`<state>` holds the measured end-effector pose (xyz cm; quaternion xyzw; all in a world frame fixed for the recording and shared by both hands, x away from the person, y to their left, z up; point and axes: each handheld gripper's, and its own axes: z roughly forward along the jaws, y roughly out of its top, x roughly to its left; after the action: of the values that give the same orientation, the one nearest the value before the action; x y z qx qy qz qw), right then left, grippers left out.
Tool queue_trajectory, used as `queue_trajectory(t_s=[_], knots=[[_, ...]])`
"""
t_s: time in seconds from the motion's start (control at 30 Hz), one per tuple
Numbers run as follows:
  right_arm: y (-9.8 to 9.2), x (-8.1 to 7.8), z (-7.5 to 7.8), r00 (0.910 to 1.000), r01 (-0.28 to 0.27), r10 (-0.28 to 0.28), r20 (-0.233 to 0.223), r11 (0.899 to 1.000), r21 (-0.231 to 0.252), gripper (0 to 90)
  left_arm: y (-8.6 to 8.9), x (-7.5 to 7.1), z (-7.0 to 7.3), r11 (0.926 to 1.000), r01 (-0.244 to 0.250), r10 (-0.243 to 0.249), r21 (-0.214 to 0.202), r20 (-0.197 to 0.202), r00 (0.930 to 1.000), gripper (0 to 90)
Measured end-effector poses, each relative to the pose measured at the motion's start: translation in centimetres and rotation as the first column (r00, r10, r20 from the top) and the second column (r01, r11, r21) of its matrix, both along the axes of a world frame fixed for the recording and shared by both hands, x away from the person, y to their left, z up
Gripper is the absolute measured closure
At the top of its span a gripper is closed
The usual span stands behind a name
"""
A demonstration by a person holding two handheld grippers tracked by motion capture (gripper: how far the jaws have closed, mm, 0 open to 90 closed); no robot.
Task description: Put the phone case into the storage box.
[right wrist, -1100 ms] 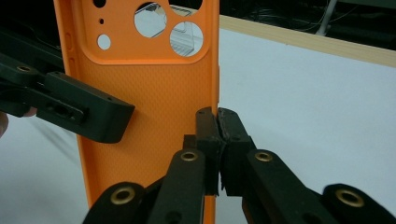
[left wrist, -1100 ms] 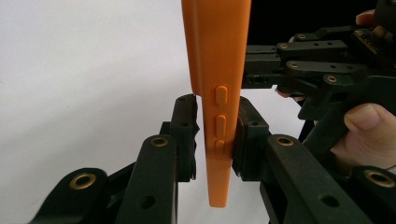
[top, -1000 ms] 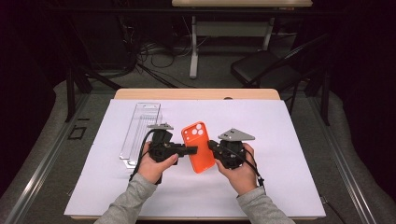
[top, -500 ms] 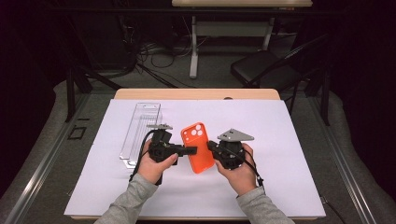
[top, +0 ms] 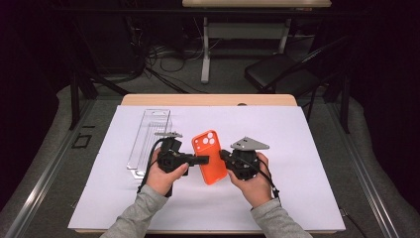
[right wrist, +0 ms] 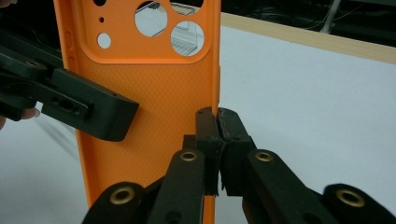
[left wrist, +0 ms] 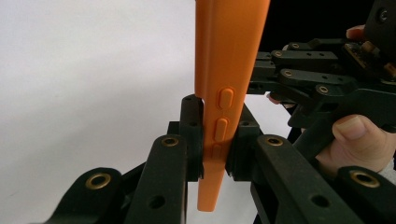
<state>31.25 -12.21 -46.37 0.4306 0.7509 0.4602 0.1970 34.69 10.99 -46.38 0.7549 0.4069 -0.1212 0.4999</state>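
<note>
An orange phone case (top: 210, 157) with camera cut-outs is held up over the white sheet between both grippers. My left gripper (top: 202, 159) is shut on its left long edge; in the left gripper view the jaws of that gripper (left wrist: 218, 135) pinch the case (left wrist: 229, 70) just at its side buttons. My right gripper (top: 224, 155) is shut on the opposite edge. In the right gripper view its jaws (right wrist: 217, 126) clamp the thin rim of the case (right wrist: 149, 93), whose textured inner face points at the camera. The other gripper's fingers (right wrist: 93, 107) press on the case from the left.
A clear plastic tray (top: 148, 136) lies on the white sheet (top: 307, 148) to the left of my left hand. The wooden table edge (top: 208, 99) runs along the back, with a black chair (top: 282, 74) and cables on the floor beyond.
</note>
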Motion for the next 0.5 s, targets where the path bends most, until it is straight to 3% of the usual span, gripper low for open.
queue_trajectory(t_s=[0.5], knots=[[0.00,0.05,-0.02,0.9999,-0.009,0.009,-0.004,1.000,0.011,84.7,0.08,-0.02,0.01,0.9999,0.001,-0.001,-0.012,0.003,1.0000,80.2]])
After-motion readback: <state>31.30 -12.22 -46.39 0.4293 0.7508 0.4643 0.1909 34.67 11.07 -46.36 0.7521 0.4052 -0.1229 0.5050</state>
